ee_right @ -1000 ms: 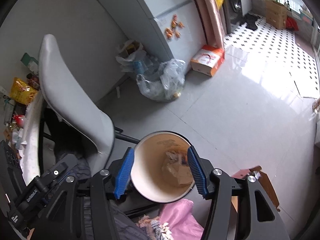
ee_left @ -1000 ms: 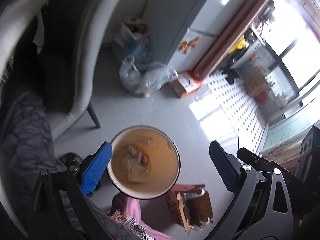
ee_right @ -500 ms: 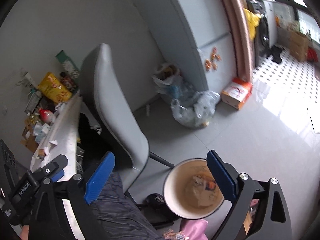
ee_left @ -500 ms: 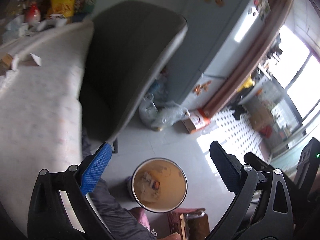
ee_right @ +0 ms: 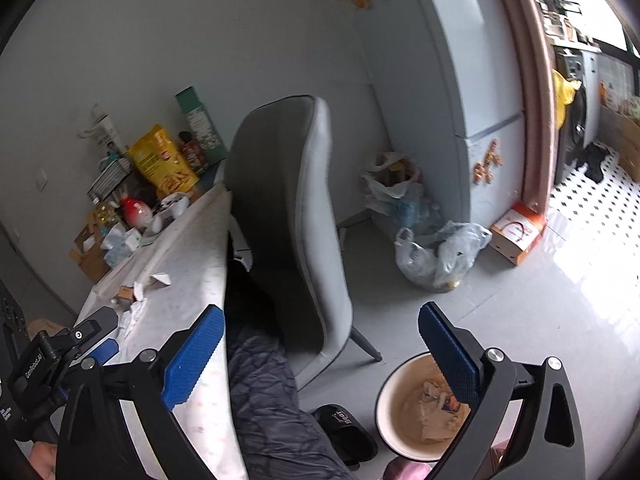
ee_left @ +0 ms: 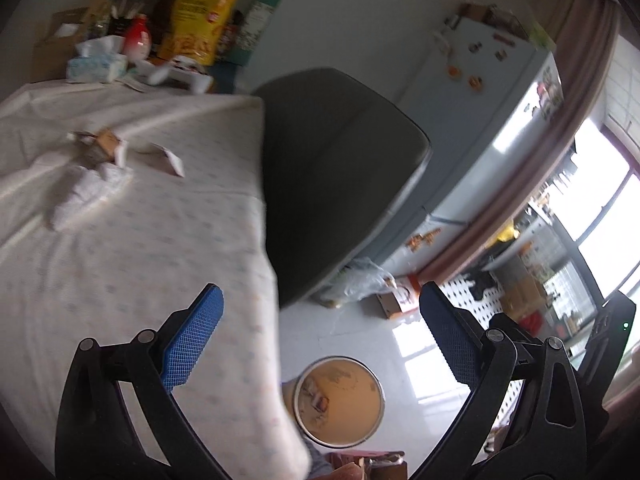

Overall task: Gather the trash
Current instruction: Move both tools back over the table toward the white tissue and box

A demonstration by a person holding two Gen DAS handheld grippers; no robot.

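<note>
You can read very little here. In your right wrist view, the black camera mount [ee_right: 48,364] of the other gripper at the lower left carries small white lettering along its side — it looks like "GenRobot.AI", though the letters are tiny and I can't vouch for each one. The black slipper [ee_right: 346,432] on the floor shows a short white word on its strap, upside down to you and too small to make out. The yellow snack bag [ee_left: 200,20] on the counter has print and a red badge, but all of it is blurred — unreadable in both views.
</note>
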